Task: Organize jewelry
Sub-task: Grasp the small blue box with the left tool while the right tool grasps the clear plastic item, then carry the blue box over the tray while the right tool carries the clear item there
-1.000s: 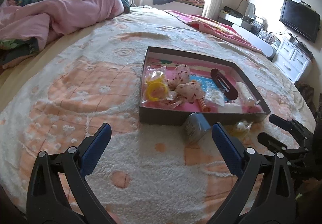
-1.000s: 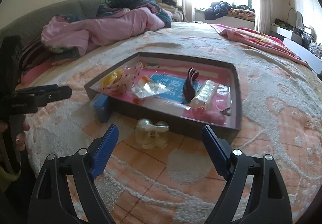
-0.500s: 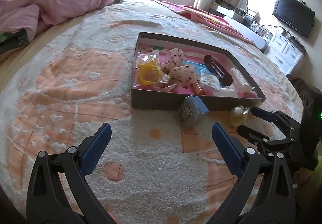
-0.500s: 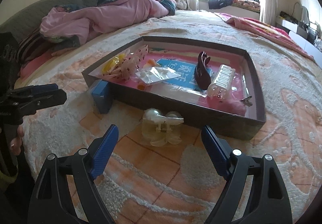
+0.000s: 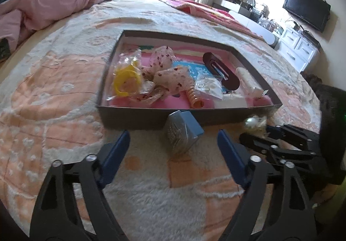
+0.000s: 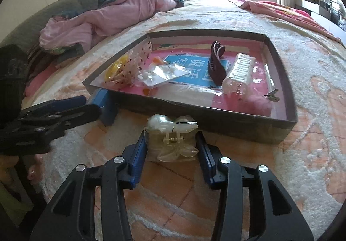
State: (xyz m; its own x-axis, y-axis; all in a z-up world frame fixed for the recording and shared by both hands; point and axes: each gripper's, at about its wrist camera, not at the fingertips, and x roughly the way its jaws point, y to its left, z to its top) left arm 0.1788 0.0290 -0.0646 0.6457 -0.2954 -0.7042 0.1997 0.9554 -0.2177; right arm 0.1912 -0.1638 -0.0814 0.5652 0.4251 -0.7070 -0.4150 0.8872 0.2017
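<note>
On the bed's blanket [image 6: 302,154], just outside the near wall of the shallow box [image 6: 216,117], the right tongs [image 6: 172,150] are closing with a bagged clear hair clip [image 6: 173,139] between their blue pads. The left tongs [image 5: 173,143], also closing, stand wide around a small blue box [image 5: 183,130] without touching it.

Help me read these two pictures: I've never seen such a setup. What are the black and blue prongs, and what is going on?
Each picture comes from a camera on a hand-held gripper that a person carries, looking along its two blue-padded fingers. On a fluffy blanket lies a shallow box holding hair clips and small bagged items. In the left view, the left hand-held gripper is closing around a small blue box without touching it yet. In the right view, the right hand-held gripper is closing on a bagged clear hair clip; its pads look against the bag. Each gripper also shows in the other's picture.
</note>
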